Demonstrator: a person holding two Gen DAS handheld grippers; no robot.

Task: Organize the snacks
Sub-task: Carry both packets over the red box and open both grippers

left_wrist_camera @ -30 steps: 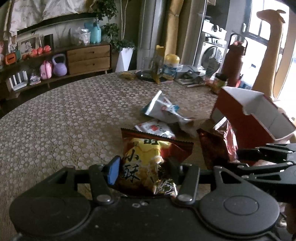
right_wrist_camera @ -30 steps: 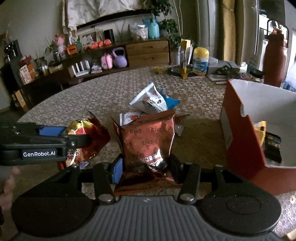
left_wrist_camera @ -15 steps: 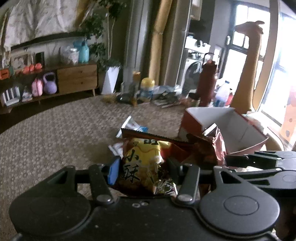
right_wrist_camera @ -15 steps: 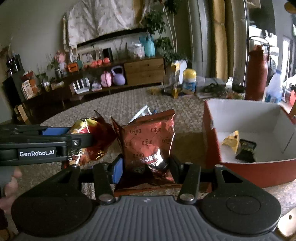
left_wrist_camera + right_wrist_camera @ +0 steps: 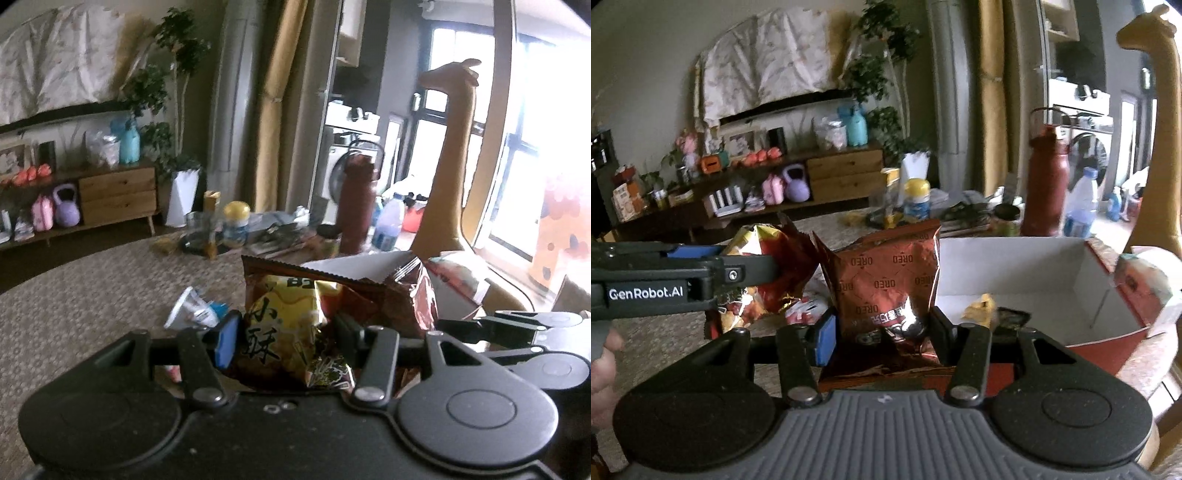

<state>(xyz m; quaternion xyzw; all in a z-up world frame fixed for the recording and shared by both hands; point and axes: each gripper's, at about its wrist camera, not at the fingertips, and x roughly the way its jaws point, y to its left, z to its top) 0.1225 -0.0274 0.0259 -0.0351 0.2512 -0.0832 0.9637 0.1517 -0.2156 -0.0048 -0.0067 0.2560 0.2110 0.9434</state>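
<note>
Carrying step: left hand-held gripper (image 5: 286, 341) pinches the yellow snack bag (image 5: 284, 325), right hand-held gripper (image 5: 882, 334) pinches the Oreo bag (image 5: 886, 284). Next, I judge: release over the red box (image 5: 1108, 343) ahead-right.

Red Oreo bag (image 5: 890, 280), white-lined box (image 5: 1034, 273)

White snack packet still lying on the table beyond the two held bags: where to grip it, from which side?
Judging from the left wrist view: the white packet lies flat on the table, puffy, with a flared crimped end pointing up-left. Come from above, jaws across the puffed middle; the crimp is thin and flush to the cloth. Both grippers are occupied: left gripper holds the yellow bag, right gripper the Oreo bag.
</note>
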